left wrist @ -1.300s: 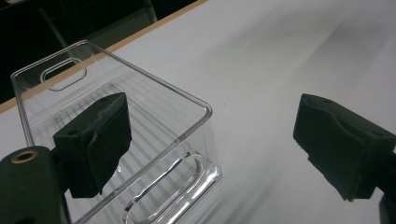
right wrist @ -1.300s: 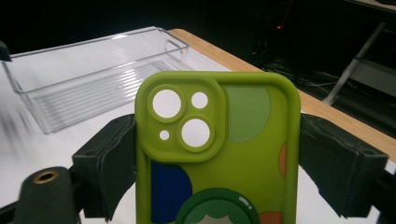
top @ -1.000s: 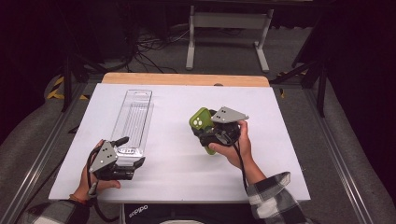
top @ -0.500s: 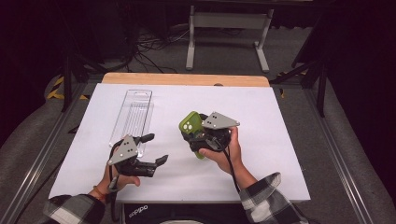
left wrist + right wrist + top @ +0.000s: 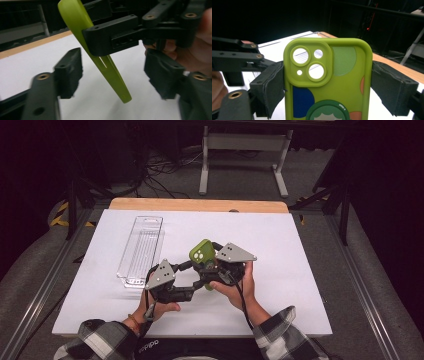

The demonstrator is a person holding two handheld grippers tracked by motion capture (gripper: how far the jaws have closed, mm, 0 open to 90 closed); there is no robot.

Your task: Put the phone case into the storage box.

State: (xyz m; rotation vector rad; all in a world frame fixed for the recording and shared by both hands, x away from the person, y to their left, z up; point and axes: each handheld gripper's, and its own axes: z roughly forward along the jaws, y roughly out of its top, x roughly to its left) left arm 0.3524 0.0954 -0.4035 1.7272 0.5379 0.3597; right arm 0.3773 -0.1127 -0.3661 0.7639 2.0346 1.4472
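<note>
A dark room with cables and a grey metal stand (image 5: 243,157) on the floor lies behind a wooden table (image 5: 200,205) covered by a white sheet (image 5: 300,270). Above the middle of that sheet, lifted off it, is a green phone case (image 5: 202,254), an empty soft shell in lime green with rounded corners. In the right gripper view the case (image 5: 329,82) stands upright and faces the camera: a raised square camera block at its upper left carries two large round holes and two small ones, through which the white sheet shows, and below and beside it are flat printed patches in pale green, dark blue and orange, with a dark green round figure at the bottom edge. The right gripper (image 5: 212,270) clamps the case by its two long sides, the black pads pressed flat on either edge. In the left gripper view the case (image 5: 110,67) appears edge-on as a thin, tilted green blade with a slit in its side. The left gripper (image 5: 195,276) has just been closing its jaws around the lower end of the case, which hangs between the pads, but both pads stand clear of it. A clear plastic tray (image 5: 141,251) lies on the sheet to the left, well apart from the grippers
</note>
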